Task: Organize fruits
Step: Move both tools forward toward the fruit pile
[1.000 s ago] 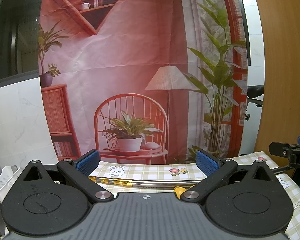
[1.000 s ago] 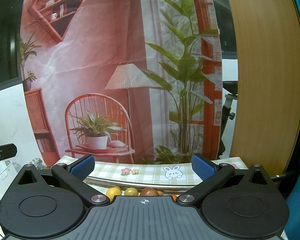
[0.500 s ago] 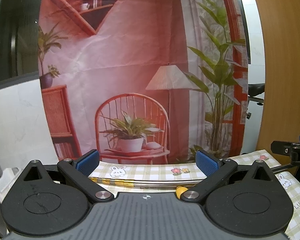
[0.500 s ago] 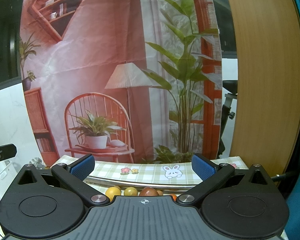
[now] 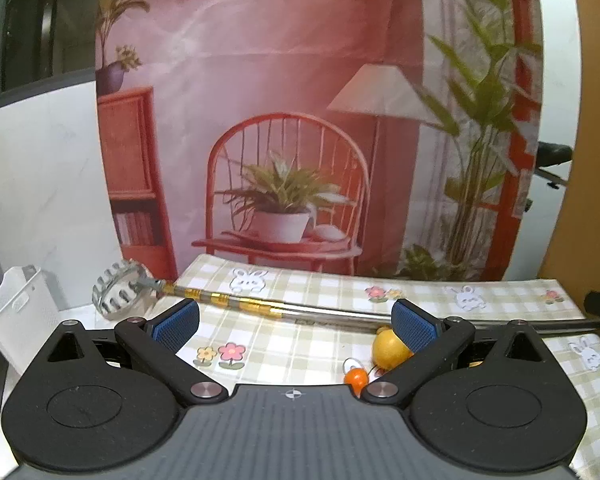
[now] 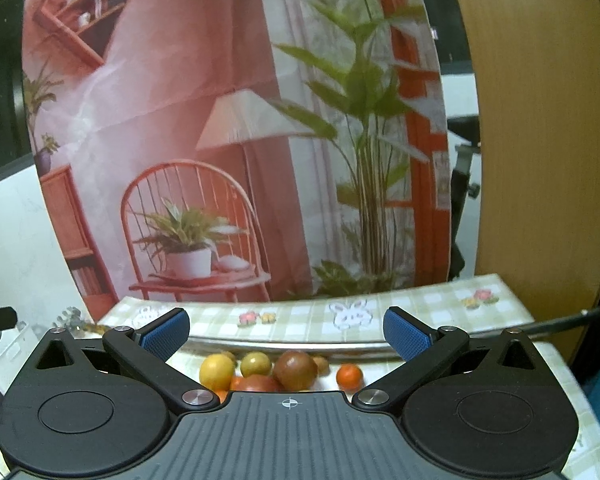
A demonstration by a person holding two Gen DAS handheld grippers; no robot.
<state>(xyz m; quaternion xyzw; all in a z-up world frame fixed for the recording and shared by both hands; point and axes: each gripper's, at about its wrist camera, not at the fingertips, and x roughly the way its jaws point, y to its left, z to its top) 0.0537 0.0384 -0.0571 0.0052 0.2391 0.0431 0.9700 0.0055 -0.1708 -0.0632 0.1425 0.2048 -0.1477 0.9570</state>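
Checked tablecloth (image 5: pixel 300 344), fruits (image 6: pixel 276 372) clustered, long skimmer (image 5: pixel 260 306) lying left-right

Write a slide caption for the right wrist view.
Open right gripper faces clustered fruits on the checked tablecloth.

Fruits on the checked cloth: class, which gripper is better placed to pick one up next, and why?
Probably the right gripper: open, with the fruit cluster lying centred between its fingers. The left gripper, also open, sees only a yellow fruit beside its right finger.
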